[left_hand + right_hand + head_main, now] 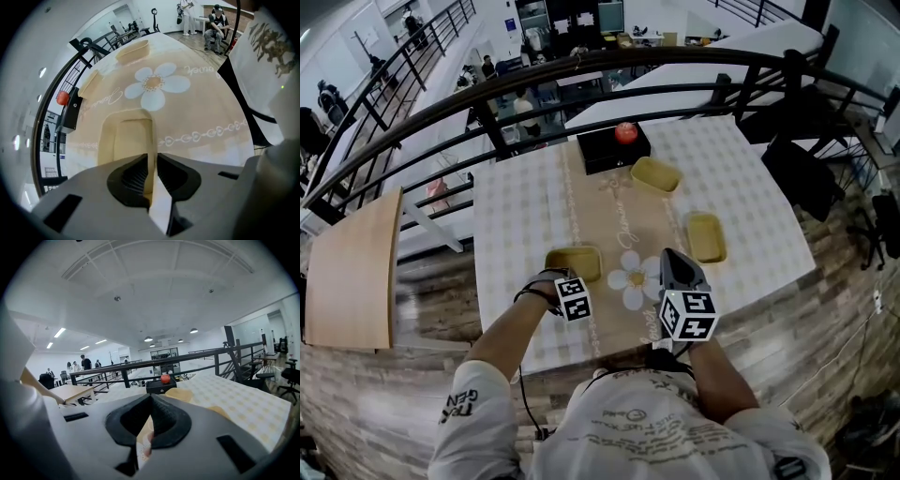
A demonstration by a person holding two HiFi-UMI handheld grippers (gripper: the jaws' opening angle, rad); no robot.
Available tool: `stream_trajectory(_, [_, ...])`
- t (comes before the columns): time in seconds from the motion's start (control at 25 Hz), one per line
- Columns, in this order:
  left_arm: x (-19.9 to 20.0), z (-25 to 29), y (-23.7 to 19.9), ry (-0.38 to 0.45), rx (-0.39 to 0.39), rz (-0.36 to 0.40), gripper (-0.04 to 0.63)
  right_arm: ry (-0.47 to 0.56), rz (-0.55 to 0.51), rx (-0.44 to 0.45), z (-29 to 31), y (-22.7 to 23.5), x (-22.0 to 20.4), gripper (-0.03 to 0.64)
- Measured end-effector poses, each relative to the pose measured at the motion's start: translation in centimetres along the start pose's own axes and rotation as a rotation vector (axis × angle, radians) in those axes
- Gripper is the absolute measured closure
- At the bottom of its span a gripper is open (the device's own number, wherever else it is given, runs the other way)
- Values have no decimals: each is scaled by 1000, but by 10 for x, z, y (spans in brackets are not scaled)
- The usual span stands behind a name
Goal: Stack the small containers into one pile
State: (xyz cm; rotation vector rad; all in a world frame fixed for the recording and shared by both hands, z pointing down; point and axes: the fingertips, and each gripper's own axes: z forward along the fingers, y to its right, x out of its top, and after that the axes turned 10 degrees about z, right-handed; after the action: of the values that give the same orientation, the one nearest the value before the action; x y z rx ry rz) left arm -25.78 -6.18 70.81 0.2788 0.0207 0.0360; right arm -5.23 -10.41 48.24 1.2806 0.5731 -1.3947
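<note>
Three shallow yellow containers lie on the table. The nearest container sits left of the flower print, and my left gripper is shut on its near rim, with the thin wall pinched between the pads. A second container lies farther back by the black box. The third container lies at the right. My right gripper hovers over the flower print, tilted up toward the railing, shut with nothing between its pads.
A black box with a red round object on top stands at the table's far edge. A black railing runs behind the table. A wooden table stands to the left.
</note>
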Motion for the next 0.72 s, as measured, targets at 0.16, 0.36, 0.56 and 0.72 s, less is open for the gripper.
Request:
stream_trajectory(0.16, [1, 5, 1, -4, -22, 13, 571, -2, -7, -6, 4, 3, -1, 622])
stream_trajectory(0.36, [2, 2, -2, 6, -45, 5, 575, -4, -8, -9, 9, 5, -1, 623])
stream_trajectory(0.56, [9, -6, -11, 33, -28, -13, 578, -7, -2, -7, 15, 8, -3, 622])
stream_trajectory(0.72, [14, -16, -22, 64, 0, -32, 581, -5, 4, -3, 20, 8, 1, 623])
